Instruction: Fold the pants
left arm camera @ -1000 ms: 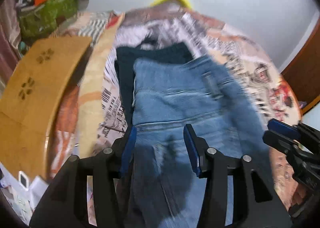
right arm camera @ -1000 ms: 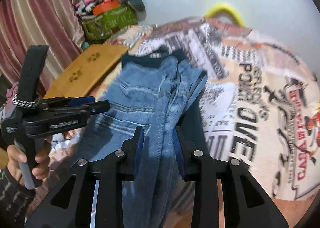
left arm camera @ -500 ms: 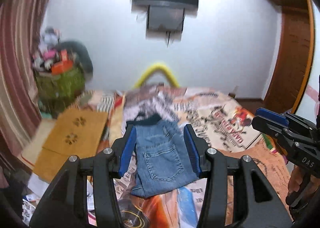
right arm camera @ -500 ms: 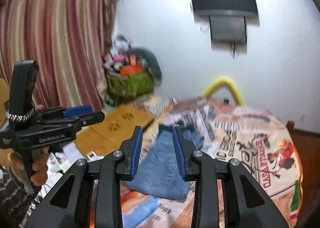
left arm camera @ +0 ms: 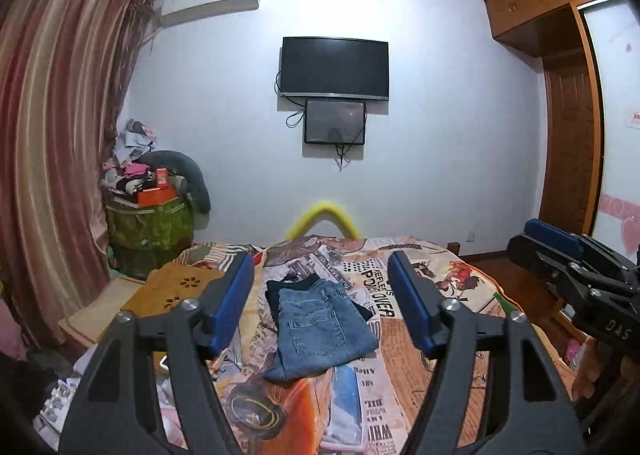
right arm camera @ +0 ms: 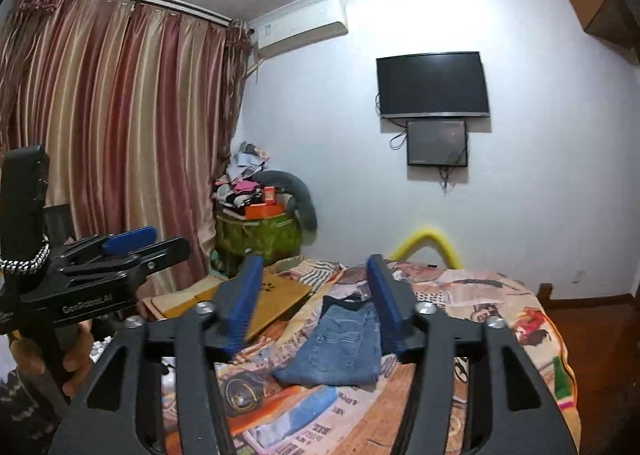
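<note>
Folded blue jeans point(left arm camera: 320, 327) lie on the patterned bedspread point(left arm camera: 432, 275), stacked on a dark folded garment point(left arm camera: 280, 287) that sticks out at the far end. The jeans also show in the right wrist view point(right arm camera: 340, 347). My left gripper point(left arm camera: 320, 303) is open and empty, held high and well back from the jeans. My right gripper point(right arm camera: 314, 301) is open and empty, also raised and back from the bed. Each gripper shows at the edge of the other's view, the right gripper point(left arm camera: 576, 267) at the right and the left gripper point(right arm camera: 100, 259) at the left.
A wooden lap board point(left arm camera: 180, 291) lies at the bed's left edge. A green basket piled with clothes point(left arm camera: 152, 223) stands in the corner by the curtain point(left arm camera: 52, 159). A TV point(left arm camera: 334, 69) hangs on the far wall. A wardrobe point(left arm camera: 568, 115) stands right.
Both grippers let go of the jeans and pulled up and back from the bed. The jeans now lie folded far below, and both jaws have opened wider.
</note>
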Tool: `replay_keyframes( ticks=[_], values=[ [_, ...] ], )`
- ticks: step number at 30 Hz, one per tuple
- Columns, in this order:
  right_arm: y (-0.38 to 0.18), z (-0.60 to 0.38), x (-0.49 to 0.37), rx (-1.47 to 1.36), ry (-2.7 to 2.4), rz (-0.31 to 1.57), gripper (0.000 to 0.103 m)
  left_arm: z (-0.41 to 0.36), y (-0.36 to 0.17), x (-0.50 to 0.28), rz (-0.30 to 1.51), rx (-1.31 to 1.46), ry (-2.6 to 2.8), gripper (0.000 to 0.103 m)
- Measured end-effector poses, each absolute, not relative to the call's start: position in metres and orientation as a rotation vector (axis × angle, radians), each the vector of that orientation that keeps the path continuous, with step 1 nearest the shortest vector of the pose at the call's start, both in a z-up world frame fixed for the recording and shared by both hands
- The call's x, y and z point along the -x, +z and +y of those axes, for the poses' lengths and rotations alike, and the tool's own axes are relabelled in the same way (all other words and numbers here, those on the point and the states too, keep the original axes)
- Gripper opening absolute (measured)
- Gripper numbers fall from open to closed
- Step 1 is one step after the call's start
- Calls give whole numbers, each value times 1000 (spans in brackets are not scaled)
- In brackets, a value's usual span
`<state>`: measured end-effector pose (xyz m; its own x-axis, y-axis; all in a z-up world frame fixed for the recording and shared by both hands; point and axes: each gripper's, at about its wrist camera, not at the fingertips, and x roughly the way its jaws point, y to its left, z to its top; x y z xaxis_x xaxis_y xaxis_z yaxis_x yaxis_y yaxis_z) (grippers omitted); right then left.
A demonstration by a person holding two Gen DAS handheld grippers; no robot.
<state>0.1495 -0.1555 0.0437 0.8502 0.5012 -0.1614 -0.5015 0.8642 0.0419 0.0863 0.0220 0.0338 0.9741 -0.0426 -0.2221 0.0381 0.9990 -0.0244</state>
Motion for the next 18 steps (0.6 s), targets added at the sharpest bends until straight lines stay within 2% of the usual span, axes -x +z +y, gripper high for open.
replay_keyframes(
  ticks=[4,6,8,18],
  values=[
    [39,-160,-143,-30,510,184,87,16,29,-72,217,10,-38,92],
    [39,-162,-139,-31,484,176,93,13,27,-69,213,4,-36,100],
    [38,-162,-139,-41,469,180,100,10,27,-66,206,-4,-36,102],
    [30,-165,-128,-34,448,191,102,10,24,-59,210,9,-27,103]
  ],
)
